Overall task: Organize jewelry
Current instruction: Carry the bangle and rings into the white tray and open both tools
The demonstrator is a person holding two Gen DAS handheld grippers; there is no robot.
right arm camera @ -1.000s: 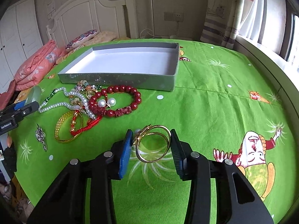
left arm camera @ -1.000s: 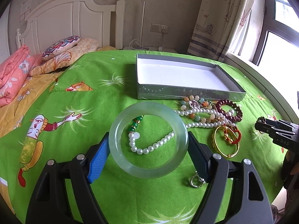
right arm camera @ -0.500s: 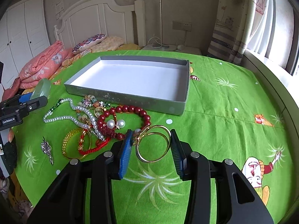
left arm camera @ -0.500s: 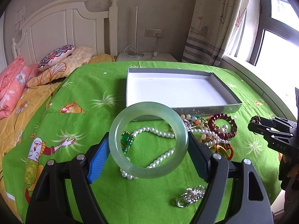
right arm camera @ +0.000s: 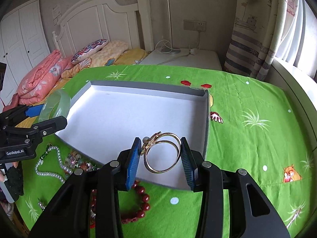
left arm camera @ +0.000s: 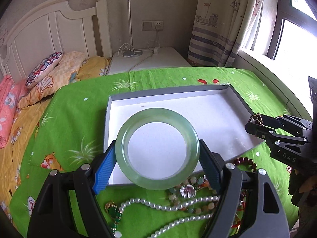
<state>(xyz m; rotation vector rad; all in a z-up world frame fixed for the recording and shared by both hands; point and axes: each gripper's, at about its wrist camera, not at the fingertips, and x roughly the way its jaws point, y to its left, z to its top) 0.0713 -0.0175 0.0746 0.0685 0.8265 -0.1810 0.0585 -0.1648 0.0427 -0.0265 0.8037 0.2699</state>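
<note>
My left gripper (left arm camera: pixel 157 158) is shut on a pale green jade bangle (left arm camera: pixel 120 148) and holds it above the near left part of the grey tray with a white floor (left arm camera: pixel 218 107). The bangle also shows in the right wrist view (right arm camera: pixel 56 105). My right gripper (right arm camera: pixel 161 152) is shut on a gold bangle (right arm camera: pixel 174 162) and holds it above the tray's (right arm camera: pixel 111 115) near right corner. The right gripper shows from the side in the left wrist view (left arm camera: pixel 255 123).
Loose jewelry lies on the green bedspread in front of the tray: a pearl necklace (left arm camera: pixel 166 206), a red bead bracelet (right arm camera: pixel 142 200), mixed beads (left arm camera: pixel 190 188) and a silver brooch (right arm camera: pixel 40 203). Pillows (right arm camera: pixel 89 50) and a headboard (right arm camera: pixel 99 23) stand behind.
Both grippers have moved forward and up from above the jewelry pile to above the tray, each still holding its bangle.
</note>
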